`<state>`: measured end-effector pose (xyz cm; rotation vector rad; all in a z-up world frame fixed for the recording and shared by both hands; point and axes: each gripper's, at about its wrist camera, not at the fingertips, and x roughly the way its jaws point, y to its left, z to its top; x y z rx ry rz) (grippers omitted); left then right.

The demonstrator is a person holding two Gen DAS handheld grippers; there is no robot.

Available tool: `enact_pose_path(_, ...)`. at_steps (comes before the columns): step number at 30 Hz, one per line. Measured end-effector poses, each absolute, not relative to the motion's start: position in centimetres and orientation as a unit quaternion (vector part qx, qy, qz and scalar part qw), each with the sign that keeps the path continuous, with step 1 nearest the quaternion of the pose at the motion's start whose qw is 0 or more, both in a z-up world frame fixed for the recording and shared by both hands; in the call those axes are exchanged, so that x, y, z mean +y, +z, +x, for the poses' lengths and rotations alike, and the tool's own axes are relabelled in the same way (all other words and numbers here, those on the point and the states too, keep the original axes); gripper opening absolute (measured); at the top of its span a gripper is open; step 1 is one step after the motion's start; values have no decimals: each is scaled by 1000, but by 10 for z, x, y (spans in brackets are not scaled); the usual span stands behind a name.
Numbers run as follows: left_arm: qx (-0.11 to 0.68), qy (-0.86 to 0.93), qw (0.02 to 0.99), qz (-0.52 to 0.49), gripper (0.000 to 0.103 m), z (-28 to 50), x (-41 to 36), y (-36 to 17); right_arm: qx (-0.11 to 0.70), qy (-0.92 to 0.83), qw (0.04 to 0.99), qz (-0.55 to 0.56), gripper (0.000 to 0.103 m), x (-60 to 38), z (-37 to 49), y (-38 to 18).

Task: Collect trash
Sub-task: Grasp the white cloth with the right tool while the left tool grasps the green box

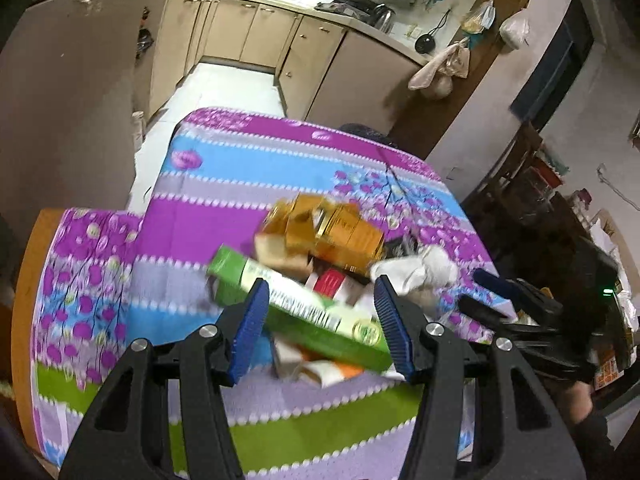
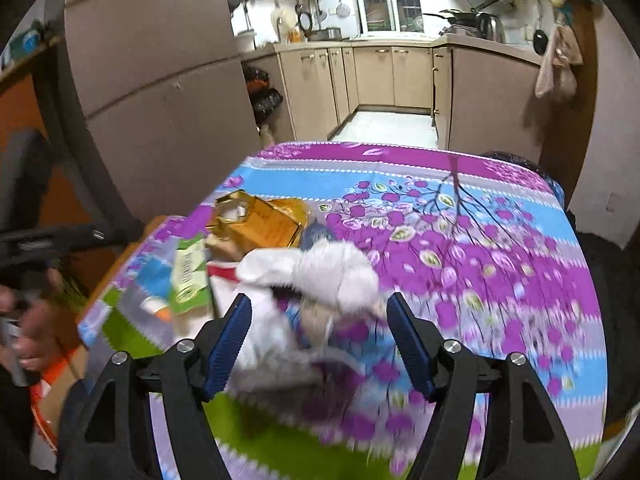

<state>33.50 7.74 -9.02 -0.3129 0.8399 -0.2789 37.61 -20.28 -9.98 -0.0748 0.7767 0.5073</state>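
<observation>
A heap of trash lies on a table under a striped floral cloth (image 1: 224, 224): a long green box (image 1: 304, 312), a golden box (image 1: 332, 232), a red and white pack (image 1: 330, 282) and crumpled white paper (image 1: 416, 270). My left gripper (image 1: 321, 292) hovers open over the green box, which runs slantwise under its blue pads (image 1: 250, 328). My right gripper (image 2: 319, 304) is open over the white paper (image 2: 320, 272), beside the golden box (image 2: 260, 224) and the green box (image 2: 190, 276). In the left wrist view the right gripper (image 1: 496, 292) stands just right of the heap.
Kitchen cabinets (image 1: 256, 28) and a white floor (image 1: 224, 84) lie beyond the table. A dark bin (image 2: 516, 160) shows behind its far edge. The bare wooden table edge (image 1: 26, 280) is at the left. A person's hand (image 2: 32, 336) is at the left edge of the right wrist view.
</observation>
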Motion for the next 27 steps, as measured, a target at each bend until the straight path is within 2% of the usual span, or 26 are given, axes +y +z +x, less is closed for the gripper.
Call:
enact_pose_path(6,424,-142,885,-131,55,366,73,-95,389,236,888,-70,71,-182,404,-113)
enact_pose_path(8,430,-145,882,-127,55,372,69,-98,391,234,887,-71,53,-180,404,-115)
enact_pose_path(11,432,-153,881,-118,55,376,60,-99,378,239,893,-41,49,-191,398,-108)
enact_pose_path(19,439,-187,874,-89,58,381,20,-98,323,228,912,111,48,-268,364,-70)
enact_pose_path(27,476,-223,850,-26,58,382,-55,-111,330,203,911,141,48,-304,351,-78)
